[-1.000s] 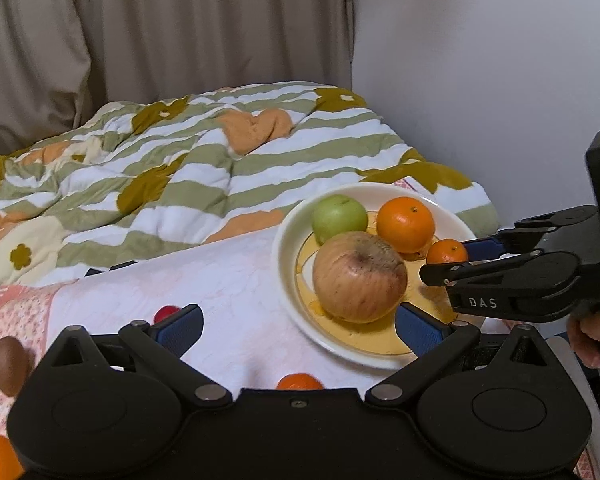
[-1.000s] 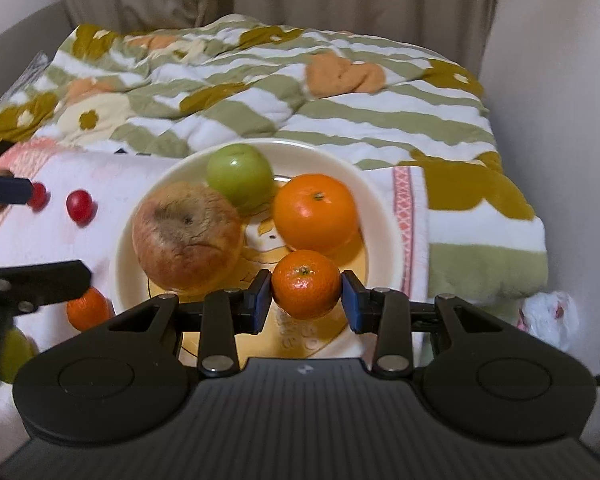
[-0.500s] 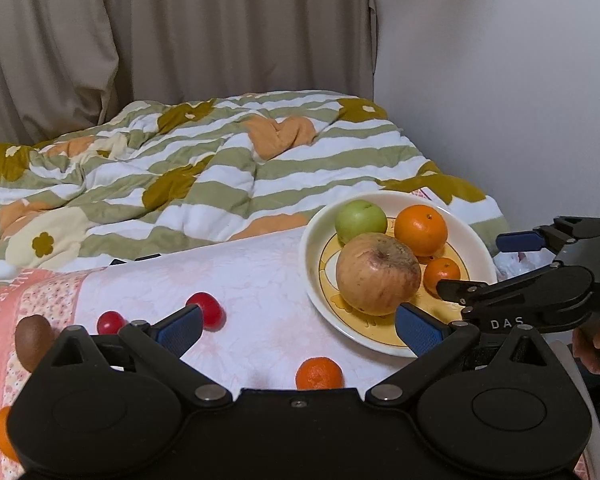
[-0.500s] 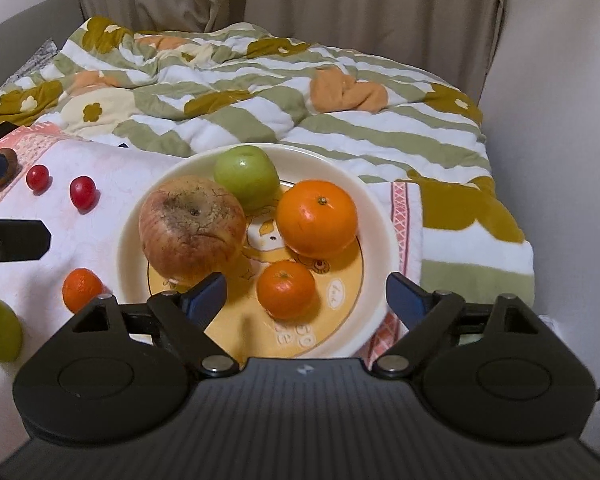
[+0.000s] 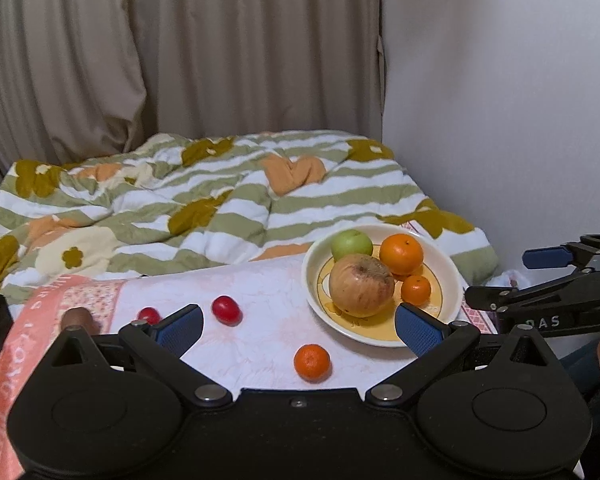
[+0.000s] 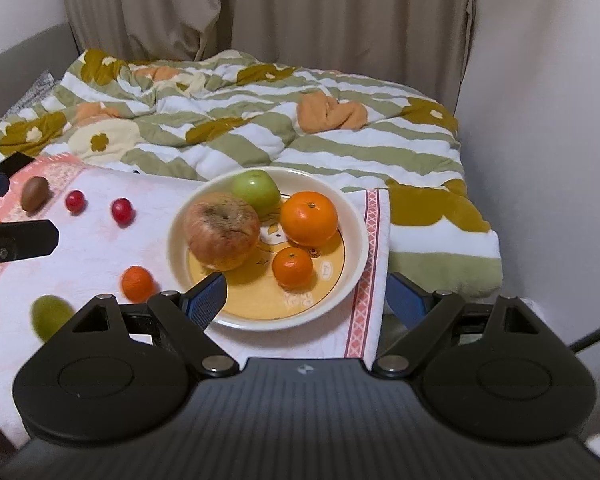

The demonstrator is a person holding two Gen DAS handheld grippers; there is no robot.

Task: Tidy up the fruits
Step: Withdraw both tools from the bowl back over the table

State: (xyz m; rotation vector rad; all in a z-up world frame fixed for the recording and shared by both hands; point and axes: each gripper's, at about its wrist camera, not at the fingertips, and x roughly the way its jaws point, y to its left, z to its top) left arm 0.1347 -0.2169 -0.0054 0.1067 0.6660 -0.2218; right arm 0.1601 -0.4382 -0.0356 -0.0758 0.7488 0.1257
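Green-and-white striped quilt (image 6: 260, 128); cream, yellow-centred plate (image 6: 356, 216); orange mandarin (image 6: 292, 267).

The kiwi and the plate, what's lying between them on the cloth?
In the right wrist view, two small red fruits lie on the cloth between the kiwi and the plate, side by side, touching neither.

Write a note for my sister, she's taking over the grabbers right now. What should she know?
Left gripper: open, empty.
Right gripper: open, empty.
Done: the plate holds a big apple, a green apple, a large orange and a small mandarin.
Left on the cloth: one mandarin, two red fruits, a kiwi and a blurry green fruit.
Next: probably the loose mandarin, nearest the plate.
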